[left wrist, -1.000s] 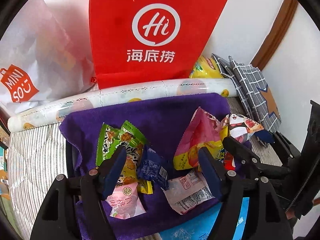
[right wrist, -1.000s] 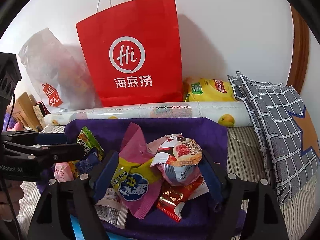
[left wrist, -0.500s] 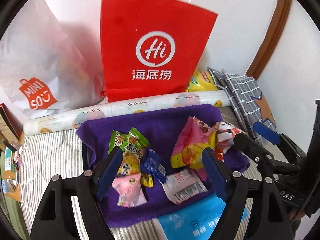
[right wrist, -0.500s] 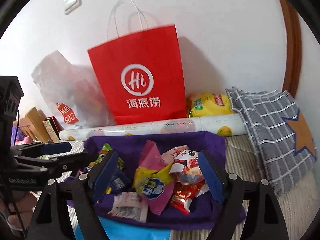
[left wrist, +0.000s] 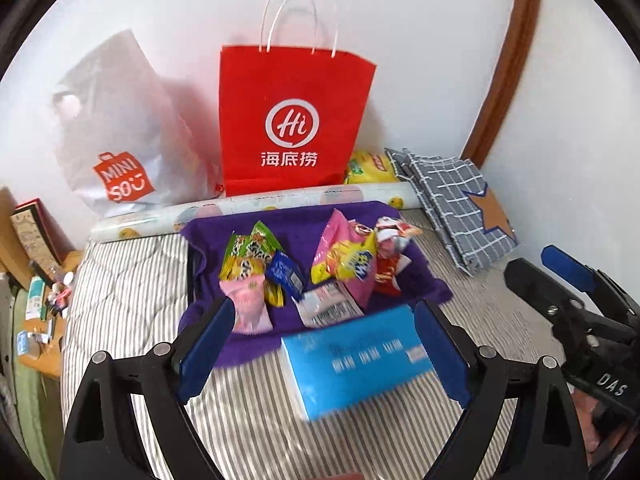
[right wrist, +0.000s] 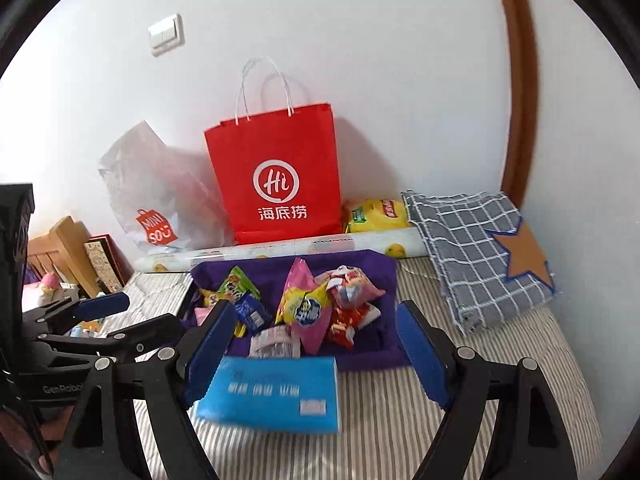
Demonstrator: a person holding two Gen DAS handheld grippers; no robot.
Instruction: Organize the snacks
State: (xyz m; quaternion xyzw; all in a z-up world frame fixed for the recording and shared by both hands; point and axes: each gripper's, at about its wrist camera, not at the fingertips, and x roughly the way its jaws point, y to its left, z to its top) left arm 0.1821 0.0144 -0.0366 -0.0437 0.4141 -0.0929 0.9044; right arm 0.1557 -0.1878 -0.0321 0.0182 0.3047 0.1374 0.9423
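We see our left gripper point(left wrist: 320, 344) with its jaws wide and empty, having just been opening, and our right gripper point(right wrist: 316, 344) likewise spread, gripping nothing. The pile of crinkly, colourful snack packets point(left wrist: 304, 268) lies on the purple cloth point(left wrist: 304, 236) spread over the striped bedding point(left wrist: 132, 280), beyond both grippers. A blue rectangular tissue pack point(right wrist: 276, 392) rests just before the cloth.

Blue pack point(left wrist: 356, 364) lettering blurred, white bag point(left wrist: 120, 128) contents hazy
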